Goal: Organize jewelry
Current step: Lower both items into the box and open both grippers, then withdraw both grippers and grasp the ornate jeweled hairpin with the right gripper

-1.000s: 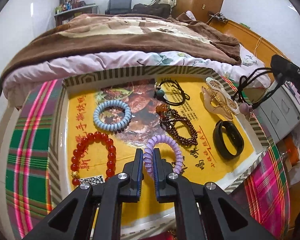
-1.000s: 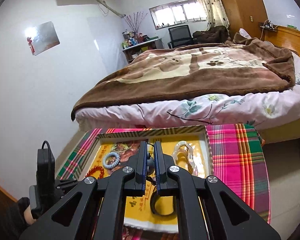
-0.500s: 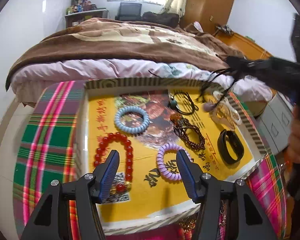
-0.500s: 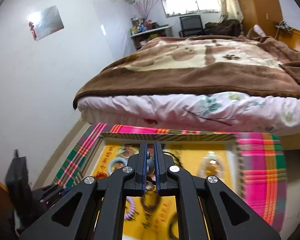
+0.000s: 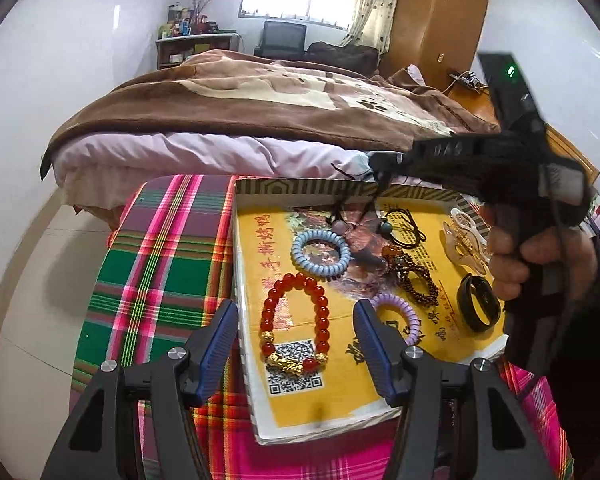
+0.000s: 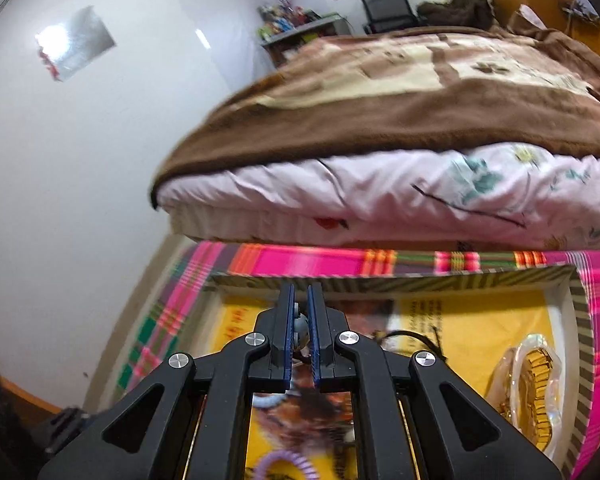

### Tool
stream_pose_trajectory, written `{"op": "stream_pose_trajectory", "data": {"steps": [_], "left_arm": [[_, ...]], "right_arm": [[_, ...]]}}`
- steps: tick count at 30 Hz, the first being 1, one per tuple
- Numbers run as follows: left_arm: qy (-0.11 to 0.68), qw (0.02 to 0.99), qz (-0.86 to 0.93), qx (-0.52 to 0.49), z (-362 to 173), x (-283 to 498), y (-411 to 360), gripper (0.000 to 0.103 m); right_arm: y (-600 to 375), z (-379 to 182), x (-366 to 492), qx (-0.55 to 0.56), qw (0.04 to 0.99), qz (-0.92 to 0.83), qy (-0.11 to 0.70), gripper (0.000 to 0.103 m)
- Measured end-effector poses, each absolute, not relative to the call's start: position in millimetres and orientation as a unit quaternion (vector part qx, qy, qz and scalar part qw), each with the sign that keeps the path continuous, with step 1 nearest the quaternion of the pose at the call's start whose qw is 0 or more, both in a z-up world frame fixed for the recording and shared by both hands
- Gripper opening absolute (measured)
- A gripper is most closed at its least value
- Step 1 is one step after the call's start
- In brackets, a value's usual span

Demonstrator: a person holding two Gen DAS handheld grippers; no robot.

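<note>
A shallow yellow-lined box on a plaid cloth holds a red bead bracelet, a blue coil hair tie, a purple coil tie, a dark bead bracelet, a black cord with a teal bead, a black band and a clear hair claw. My left gripper is open and empty above the red bracelet. My right gripper is shut on a black cord necklace whose pale bead dangles over the blue tie. In the right wrist view the gripper pinches the cord.
The plaid cloth covers the table to the left of the box. A bed with a brown blanket stands right behind the table. The hair claw shows in the right wrist view by the box's right wall.
My left gripper let go of the purple coil tie, opened, and drew back left over the red bracelet. My right gripper carried the cord necklace from the right edge to over the box's middle.
</note>
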State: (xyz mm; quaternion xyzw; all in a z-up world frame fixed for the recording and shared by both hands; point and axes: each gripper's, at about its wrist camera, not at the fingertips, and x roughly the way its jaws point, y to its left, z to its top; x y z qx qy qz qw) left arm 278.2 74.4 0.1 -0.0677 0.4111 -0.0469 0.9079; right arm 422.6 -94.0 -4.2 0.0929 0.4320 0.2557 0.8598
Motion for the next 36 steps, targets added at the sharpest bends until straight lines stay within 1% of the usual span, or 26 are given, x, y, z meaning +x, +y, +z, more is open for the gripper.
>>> {"op": "stream_pose_trajectory", "data": {"steps": [4,14,17,22,24,26,32,36], "left_arm": [[0.409,0.908,-0.050,-0.071,-2.5,280.0,75.9,0.059],[0.418,0.904,-0.048,-0.075,-10.0,284.0,72.5,0.059],[0.416,0.905,-0.047,-0.074,-8.0,283.4,71.0,0.059],[0.411,0.908,-0.044,-0.074,-1.7,275.9,71.5,0.059],[0.408,0.909,-0.043,-0.076,1.7,271.5,72.6,0.059],[0.404,0.910,-0.040,-0.080,6.5,265.1,73.2,0.059],[0.391,0.916,-0.043,-0.082,22.7,237.7,73.5,0.059],[0.386,0.917,-0.046,-0.085,27.6,217.3,73.0,0.061]], "right_arm": [[-90.9,-15.7,426.9,0.055,0.862,0.240,0.443,0.007],[-85.4,-27.2,432.0,0.010,0.860,0.225,0.458,0.008],[-89.5,-24.4,427.8,0.018,0.860,0.234,0.454,0.019],[-97.0,-7.4,411.5,0.017,0.869,0.241,0.431,0.022],[-100.4,0.6,403.9,0.018,0.872,0.246,0.423,0.031],[-105.2,9.5,394.1,0.018,0.876,0.248,0.413,0.036],[-134.2,28.5,349.8,0.039,0.881,0.253,0.397,0.036],[-158.7,29.2,309.5,0.046,0.884,0.252,0.391,0.036]]}}
